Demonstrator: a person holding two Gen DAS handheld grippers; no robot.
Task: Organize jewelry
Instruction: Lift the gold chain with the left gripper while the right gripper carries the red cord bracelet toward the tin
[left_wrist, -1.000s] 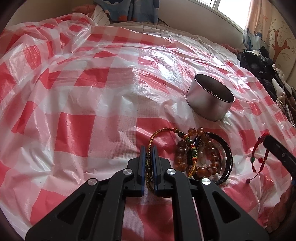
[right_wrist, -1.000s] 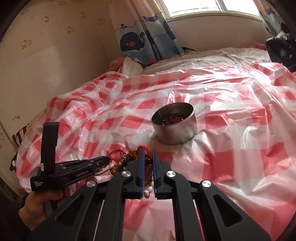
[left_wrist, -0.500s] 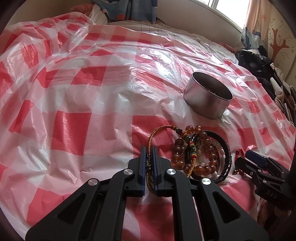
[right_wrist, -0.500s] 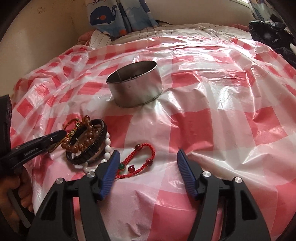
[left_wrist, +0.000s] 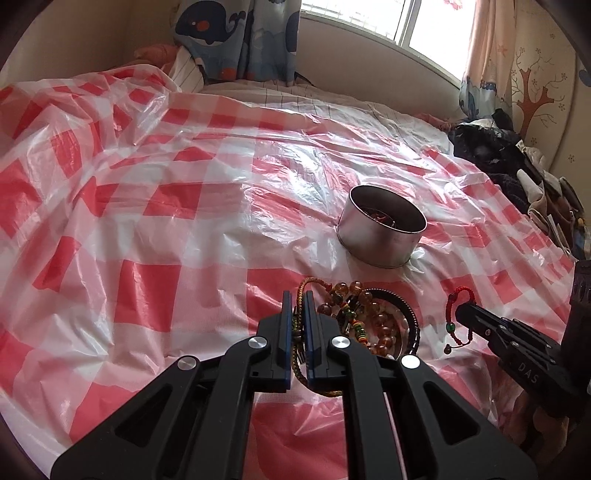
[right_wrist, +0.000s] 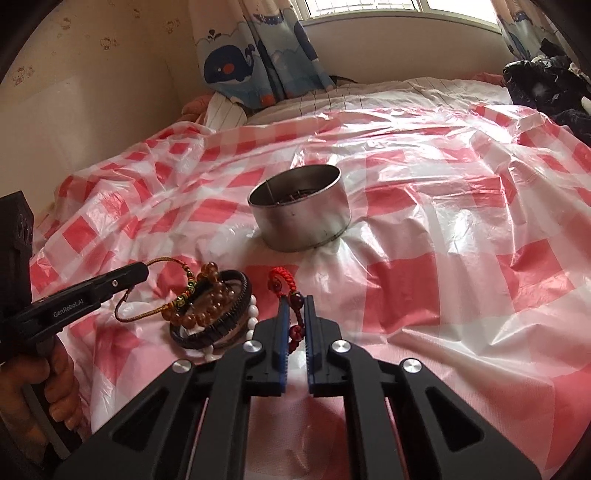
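Observation:
A round metal tin (left_wrist: 382, 230) stands on the red-and-white checked plastic sheet and holds some jewelry; it also shows in the right wrist view (right_wrist: 301, 212). My left gripper (left_wrist: 297, 297) is shut on a gold and green cord bracelet (left_wrist: 300, 325). Beside it lies a pile: amber bead bracelet (left_wrist: 373, 319), black band (right_wrist: 236, 314), white beads (right_wrist: 253, 314). My right gripper (right_wrist: 295, 301) is shut on a red cord bracelet (right_wrist: 282, 278) with dark red beads, lifted slightly off the sheet; the bracelet also shows in the left wrist view (left_wrist: 456, 321).
Dark clothes and bags (left_wrist: 491, 151) are heaped at the bed's far right. A whale-print curtain (right_wrist: 255, 66) hangs at the head, under the window. The sheet (left_wrist: 147, 221) is wrinkled, with bare bed to the left and right (right_wrist: 461, 258).
My right gripper was open over the red cord bracelet half a second ago; it has shut on it and lifted it. My left gripper stays shut on the gold cord bracelet, slightly raised.

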